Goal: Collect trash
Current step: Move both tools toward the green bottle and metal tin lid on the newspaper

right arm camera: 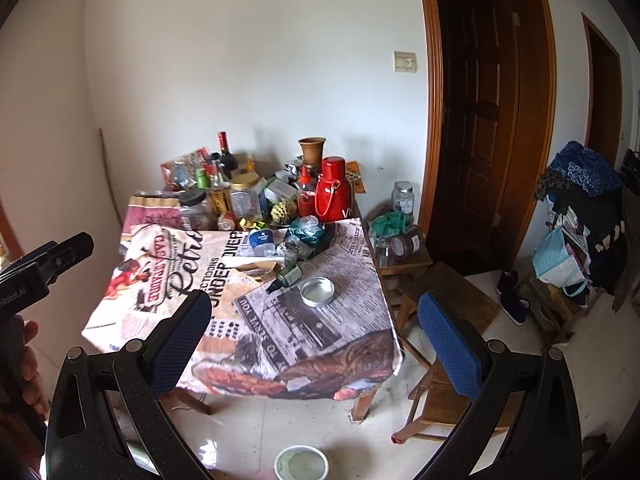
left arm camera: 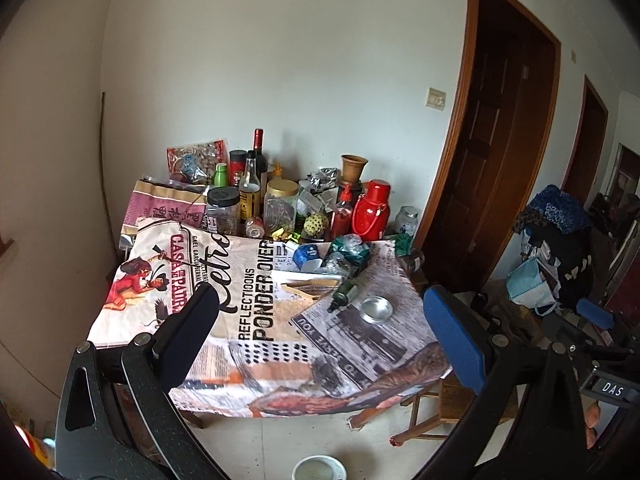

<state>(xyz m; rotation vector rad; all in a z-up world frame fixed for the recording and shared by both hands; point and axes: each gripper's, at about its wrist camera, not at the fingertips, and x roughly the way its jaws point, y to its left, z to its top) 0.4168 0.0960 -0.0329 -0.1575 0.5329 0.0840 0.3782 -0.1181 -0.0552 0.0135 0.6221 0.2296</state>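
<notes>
Mid-counter (left arm camera: 280,360), on the printed cloth, lies crumpled green-and-clear plastic wrapping (left arm camera: 347,251), judged light, soft and slippery; with both the left gripper (left arm camera: 320,332) and right gripper (right arm camera: 316,328) released and empty, we pinch a bunched fold.

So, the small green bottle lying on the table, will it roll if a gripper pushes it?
Probably. The green bottle lies on its side and looks round, so a sideways push may roll it. It seems small, likely light. The cloth beneath may slow it.

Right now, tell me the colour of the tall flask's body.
Red flask, clearest in the right wrist view.
</notes>
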